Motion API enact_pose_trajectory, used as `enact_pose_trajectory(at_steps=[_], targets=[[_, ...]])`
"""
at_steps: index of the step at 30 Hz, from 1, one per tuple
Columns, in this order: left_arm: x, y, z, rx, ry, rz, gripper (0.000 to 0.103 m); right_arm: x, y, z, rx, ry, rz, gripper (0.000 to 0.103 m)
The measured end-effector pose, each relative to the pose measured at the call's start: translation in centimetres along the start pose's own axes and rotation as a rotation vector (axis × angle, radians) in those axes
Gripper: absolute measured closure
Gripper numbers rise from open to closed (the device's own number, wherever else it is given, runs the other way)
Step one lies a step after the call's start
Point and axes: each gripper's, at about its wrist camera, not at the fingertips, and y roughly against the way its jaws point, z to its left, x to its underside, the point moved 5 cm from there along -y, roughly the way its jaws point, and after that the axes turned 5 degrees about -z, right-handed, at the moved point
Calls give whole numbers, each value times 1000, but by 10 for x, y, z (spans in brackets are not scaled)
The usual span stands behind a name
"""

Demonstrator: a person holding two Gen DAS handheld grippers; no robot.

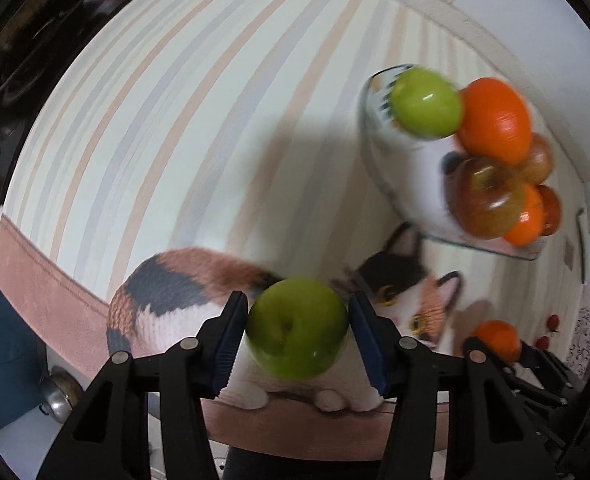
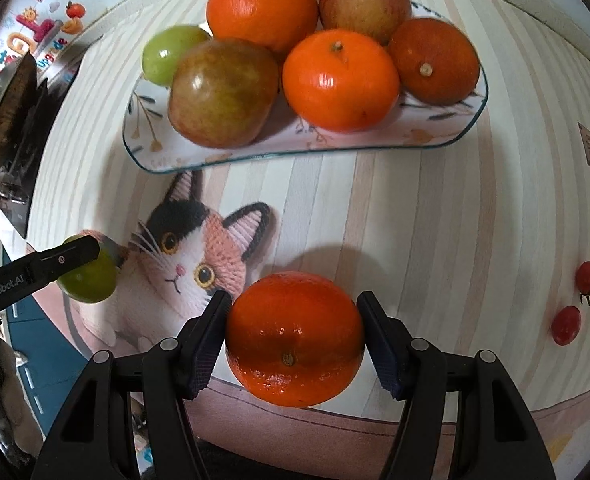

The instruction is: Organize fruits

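Observation:
My left gripper [image 1: 298,330] is shut on a green apple [image 1: 297,328], held above the cat picture on the striped mat. It also shows in the right wrist view [image 2: 89,276]. My right gripper [image 2: 294,338] is shut on an orange [image 2: 294,338], held near the mat's front edge; it shows in the left wrist view [image 1: 497,338]. A glass plate [image 2: 167,156] at the back carries another green apple [image 2: 171,54], two reddish apples [image 2: 223,94] and three oranges [image 2: 340,80]. The plate shows in the left wrist view [image 1: 375,160].
Two cherry tomatoes [image 2: 587,276] lie on the mat at the right. A striped mat [image 2: 415,208] with a cat picture [image 2: 187,256] covers the table. Dark items [image 2: 11,120] stand at the far left edge. A metal bowl [image 1: 61,398] sits below the table's left side.

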Motion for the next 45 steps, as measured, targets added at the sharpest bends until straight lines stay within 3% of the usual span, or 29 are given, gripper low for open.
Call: enact_pose_trajectory(at_steps=[5, 7, 9, 13, 16, 19, 24, 35, 38, 39, 40, 42, 45], targets=[[-26, 25, -36, 74, -50, -38, 57, -22, 30, -5, -62, -61, -52, 36], [-36, 29, -46, 102, -68, -52, 68, -40, 48, -8, -84, -88, -89, 36], [-50, 30, -55, 119, -93, -57, 69, -62, 61, -12, -94, -109, -126, 36], [-78, 16, -77, 127, -130, -64, 69, -106, 72, -14, -37, -88, -189, 36], [-84, 17, -68, 140, -115, -64, 67, -129, 69, -19, -12, -95, -193, 36], [-87, 23, -51, 157, -49, -82, 64, -139, 59, -22, -11, -110, -187, 36], [-84, 5, -43, 143, -25, -24, 64, -149, 40, -21, -12, -120, -174, 36], [-86, -12, -62, 73, -70, -8, 61, -162, 26, -17, 25, -95, -180, 35], [-89, -16, -67, 52, -89, -14, 44, -163, 26, -14, 23, -88, -185, 33], [-89, -18, -68, 44, -92, -14, 31, -164, 27, -14, 21, -88, -188, 31], [-89, -18, -68, 40, -93, -15, 26, -164, 27, -14, 19, -85, -190, 26], [-88, -20, -67, 38, -93, -18, 25, -164, 29, -14, 18, -87, -193, 23], [-89, -22, -68, 21, -97, -21, 15, -165, 29, -16, 12, -95, -186, 17]])
